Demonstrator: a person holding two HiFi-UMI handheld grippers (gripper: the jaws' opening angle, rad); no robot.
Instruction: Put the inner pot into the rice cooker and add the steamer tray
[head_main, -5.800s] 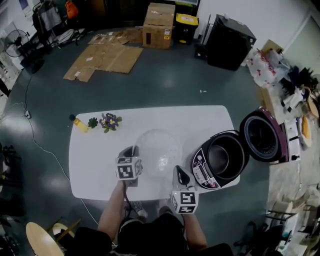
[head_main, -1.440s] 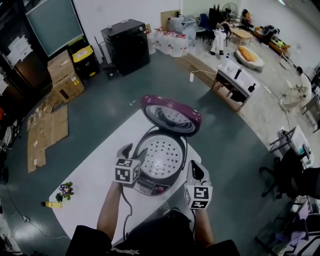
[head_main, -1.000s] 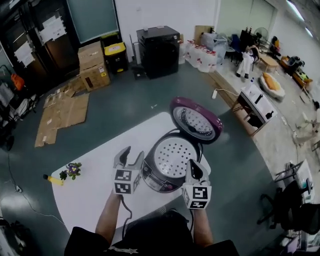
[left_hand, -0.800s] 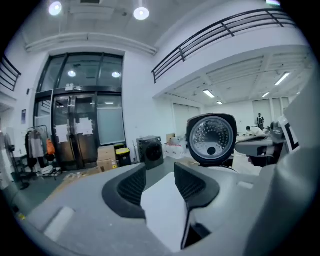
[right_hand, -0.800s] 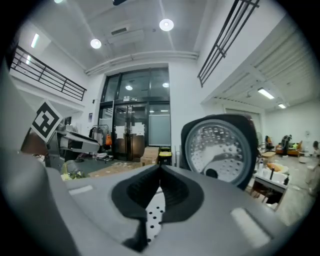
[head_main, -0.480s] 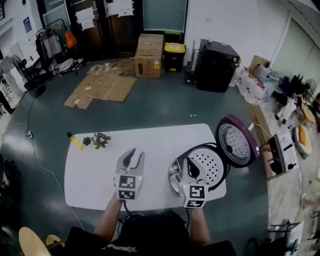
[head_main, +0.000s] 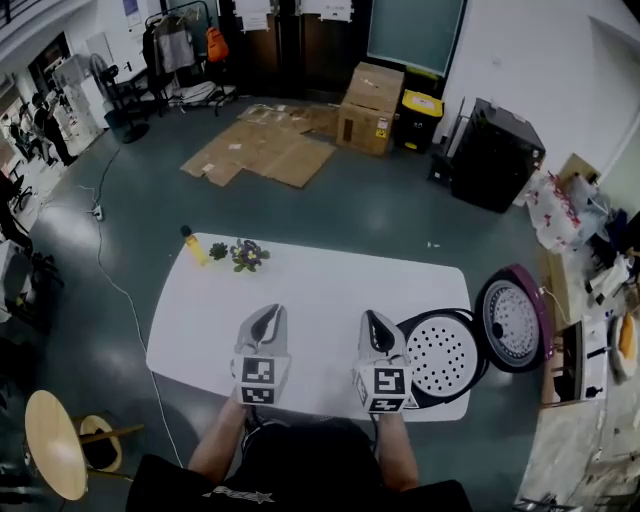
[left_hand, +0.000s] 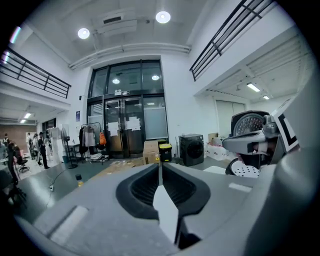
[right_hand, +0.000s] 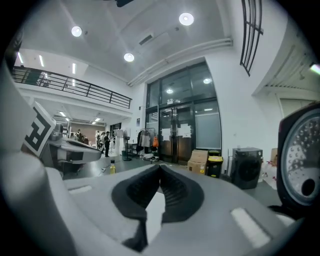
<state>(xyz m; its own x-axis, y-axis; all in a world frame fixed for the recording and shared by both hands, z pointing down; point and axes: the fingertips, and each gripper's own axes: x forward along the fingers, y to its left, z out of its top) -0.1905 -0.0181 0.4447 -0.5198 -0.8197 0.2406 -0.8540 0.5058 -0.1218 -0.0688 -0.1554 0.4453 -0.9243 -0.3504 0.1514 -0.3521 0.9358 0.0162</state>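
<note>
Left tool (head_main: 268, 316) and right tool (head_main: 371, 320) both clenched, empty, low centre of head view.
Left tool's jaws have just been closing, nothing between them; both tools over white tabletop (head_main: 310, 280). Rice cooker (head_main: 418, 326) at right, just beside right tool, steamer tray (head_main: 446, 358) seated inside, lid (head_main: 512, 328) open far right. Flowers (head_main: 247, 254), yellow bottle (head_main: 193, 245) upper left.
</note>
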